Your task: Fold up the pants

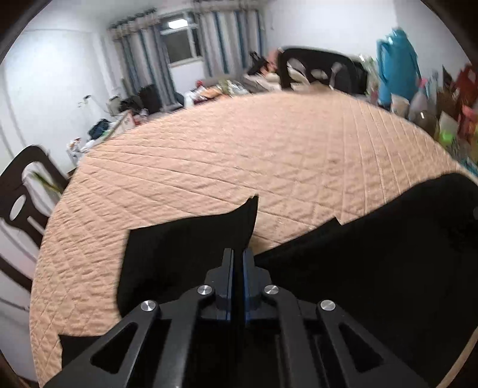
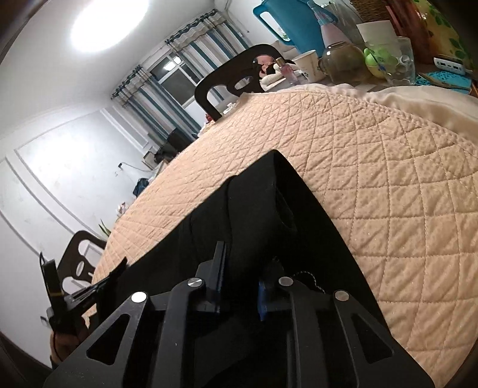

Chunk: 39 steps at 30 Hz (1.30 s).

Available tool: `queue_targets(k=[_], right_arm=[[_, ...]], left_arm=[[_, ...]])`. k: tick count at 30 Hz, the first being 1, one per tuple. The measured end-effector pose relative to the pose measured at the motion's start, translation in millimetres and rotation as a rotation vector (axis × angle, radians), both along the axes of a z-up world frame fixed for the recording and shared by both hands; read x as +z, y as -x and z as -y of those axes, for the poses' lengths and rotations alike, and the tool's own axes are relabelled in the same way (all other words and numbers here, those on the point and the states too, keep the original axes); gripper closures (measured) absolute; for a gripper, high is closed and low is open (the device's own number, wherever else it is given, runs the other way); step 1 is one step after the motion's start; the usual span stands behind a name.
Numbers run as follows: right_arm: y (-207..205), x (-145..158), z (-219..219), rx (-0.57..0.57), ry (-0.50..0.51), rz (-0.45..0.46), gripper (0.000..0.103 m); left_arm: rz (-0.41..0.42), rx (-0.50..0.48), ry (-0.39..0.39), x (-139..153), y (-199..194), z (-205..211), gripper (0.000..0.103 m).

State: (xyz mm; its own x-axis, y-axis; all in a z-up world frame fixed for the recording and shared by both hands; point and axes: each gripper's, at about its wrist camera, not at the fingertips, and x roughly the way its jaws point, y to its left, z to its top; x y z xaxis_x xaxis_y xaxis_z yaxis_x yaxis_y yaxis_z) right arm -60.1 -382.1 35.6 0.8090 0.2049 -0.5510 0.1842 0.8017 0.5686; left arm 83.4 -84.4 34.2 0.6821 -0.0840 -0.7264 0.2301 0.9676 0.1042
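The black pants [image 1: 373, 262] lie on a peach quilted cover [image 1: 239, 155]. In the left wrist view my left gripper [image 1: 238, 253] is shut on a thin edge of the pants, and a pointed corner of cloth [image 1: 245, 221] sticks up past the fingertips. In the right wrist view my right gripper [image 2: 239, 265] is shut on a thick fold of the pants [image 2: 269, 215], which bulges up between the fingers. The left gripper [image 2: 98, 286] also shows at the lower left of that view, holding cloth above the cover [image 2: 388, 185].
Dark chairs stand at the table's far side [image 1: 313, 68] and left [image 1: 21, 203]. At the far right end are a blue jug [image 2: 286, 24], a paper cup [image 2: 309, 64], a glass jar [image 2: 343, 62] and other clutter. Curtains and a window [image 1: 179, 38] lie beyond.
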Motion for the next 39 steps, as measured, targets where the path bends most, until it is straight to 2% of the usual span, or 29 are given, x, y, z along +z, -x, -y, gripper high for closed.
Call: queue_targets(k=[3,6,9,13,16,20,22,24,27,29,32,33,34,36,39], right_arm=[[8,11,-2,0.010,-0.005,0.037,0.090],[27,29,0,0.020,-0.041,0.094,0.090],[45,37,2,0.021,-0.071,0.119,0.090],[62,28,9,-0.013,-0.074,0.076,0.091],[62,7,17,-0.039,-0.097,-0.013,0.091],[58,-4,19,-0.034,-0.097,-0.053,0.091],[57,-2,18,-0.029,-0.096,-0.049,0.090],[56,-1,18,-0.024,-0.099,-0.042,0.090],[54,-4,19,-0.024,-0.109,-0.044,0.089],[55,-8,22,-0.025,-0.117,-0.050,0.089],[55,-11,23,-0.027,-0.116,-0.052,0.089],[55,-11,23,-0.028,-0.114,-0.050,0.089],[54,-11,23,-0.029,-0.111,-0.048,0.089],[53,-9,22,-0.028,-0.105,-0.046,0.088],[57,-1,20,-0.028,-0.086,-0.024,0.090]], left_arm=[[0.069,0.065,0.119,21,25,-39,0.098],[0.156,0.139,0.261,42,68,-87,0.098],[0.205,0.218,0.385,44,111,-133,0.098],[0.170,0.301,0.510,12,144,-179,0.098],[0.100,0.333,0.591,-17,146,-197,0.098],[0.048,0.355,0.662,-40,144,-207,0.096],[0.051,0.357,0.688,-40,144,-208,0.091],[0.055,0.373,0.708,-40,146,-211,0.069],[0.061,0.409,0.743,-42,152,-218,0.066],[0.061,0.426,0.738,-42,148,-218,0.066],[0.063,0.440,0.701,-42,141,-215,0.069],[0.062,0.446,0.693,-43,140,-214,0.087],[0.054,0.452,0.680,-44,137,-214,0.097],[0.066,0.474,0.674,-42,139,-216,0.099],[0.159,0.503,0.657,-23,168,-217,0.098]])
